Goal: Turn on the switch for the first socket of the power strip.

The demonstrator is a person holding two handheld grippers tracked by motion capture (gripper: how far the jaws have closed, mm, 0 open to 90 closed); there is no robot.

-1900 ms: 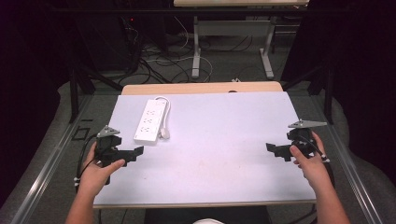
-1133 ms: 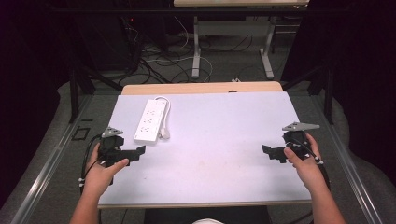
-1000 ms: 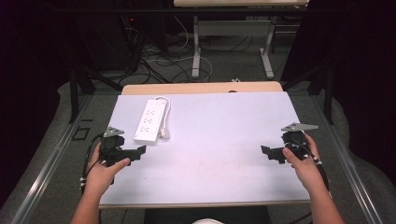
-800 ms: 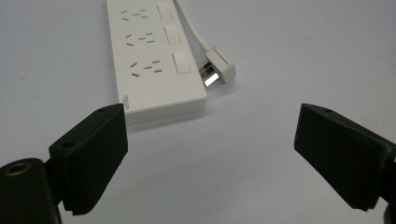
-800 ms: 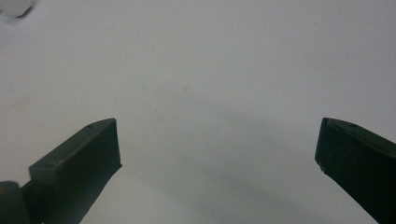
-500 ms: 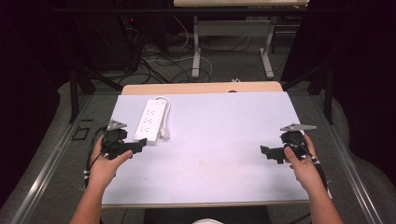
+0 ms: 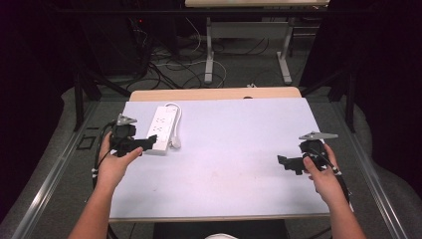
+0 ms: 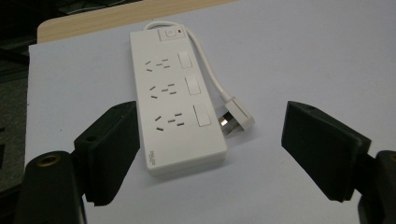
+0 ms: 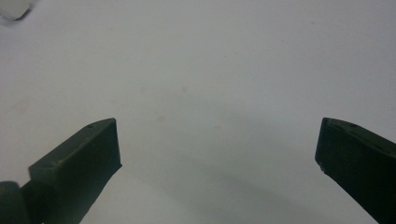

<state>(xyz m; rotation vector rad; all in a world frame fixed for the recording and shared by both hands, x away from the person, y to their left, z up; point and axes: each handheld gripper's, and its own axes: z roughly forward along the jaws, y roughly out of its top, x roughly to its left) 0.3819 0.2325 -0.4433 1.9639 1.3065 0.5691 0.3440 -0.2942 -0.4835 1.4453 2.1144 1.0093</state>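
My left gripper (image 8: 210,158) has been closing a little, but its jaws are wide apart and hold nothing. The white power strip (image 8: 175,105) lies flat just ahead, its near end between them, with its plug (image 8: 237,115) beside it.

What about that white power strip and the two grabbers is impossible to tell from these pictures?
- Power strip: small print on its near end, too tiny in the left gripper view.
- Its cord: start hidden behind the strip's far end.
- White thing: cut off by the right gripper view's corner.
- Right gripper: jaw tips too small and dark in the high view.
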